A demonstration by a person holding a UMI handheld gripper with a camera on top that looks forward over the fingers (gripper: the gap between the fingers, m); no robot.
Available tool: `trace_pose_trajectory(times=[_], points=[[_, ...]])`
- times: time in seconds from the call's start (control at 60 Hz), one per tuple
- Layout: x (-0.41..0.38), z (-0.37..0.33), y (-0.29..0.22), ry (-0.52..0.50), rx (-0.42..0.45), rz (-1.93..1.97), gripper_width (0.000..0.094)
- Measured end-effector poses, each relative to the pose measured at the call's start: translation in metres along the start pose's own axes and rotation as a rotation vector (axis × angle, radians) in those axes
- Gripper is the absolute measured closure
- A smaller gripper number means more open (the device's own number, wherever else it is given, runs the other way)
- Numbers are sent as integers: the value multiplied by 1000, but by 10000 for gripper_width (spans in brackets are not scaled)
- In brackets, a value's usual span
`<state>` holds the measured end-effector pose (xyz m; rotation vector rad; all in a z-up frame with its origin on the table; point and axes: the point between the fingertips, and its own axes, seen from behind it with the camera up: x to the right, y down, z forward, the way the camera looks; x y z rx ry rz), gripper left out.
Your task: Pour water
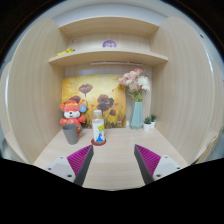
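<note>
A small clear bottle (98,130) with a pale label and a blue band stands upright on the light wooden desk (112,165), beyond my fingers and slightly left of the gap between them. My gripper (113,163) is open and empty, its magenta pads (81,160) wide apart above the bare desk. Nothing is between the fingers. No cup or other vessel shows near the bottle.
An orange plush toy on a grey pot (71,120) stands left of the bottle. A blue vase with pink flowers (136,108) and a small potted plant (150,122) stand at the right. A painting (96,96) leans on the back wall under a shelf (105,55).
</note>
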<state>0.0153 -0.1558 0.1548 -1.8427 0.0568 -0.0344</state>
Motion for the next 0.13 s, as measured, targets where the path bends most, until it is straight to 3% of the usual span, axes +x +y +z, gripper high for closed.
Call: trace_pose_trajectory(times=[0.133], points=[[7,-17,-9,20,38,6,91]])
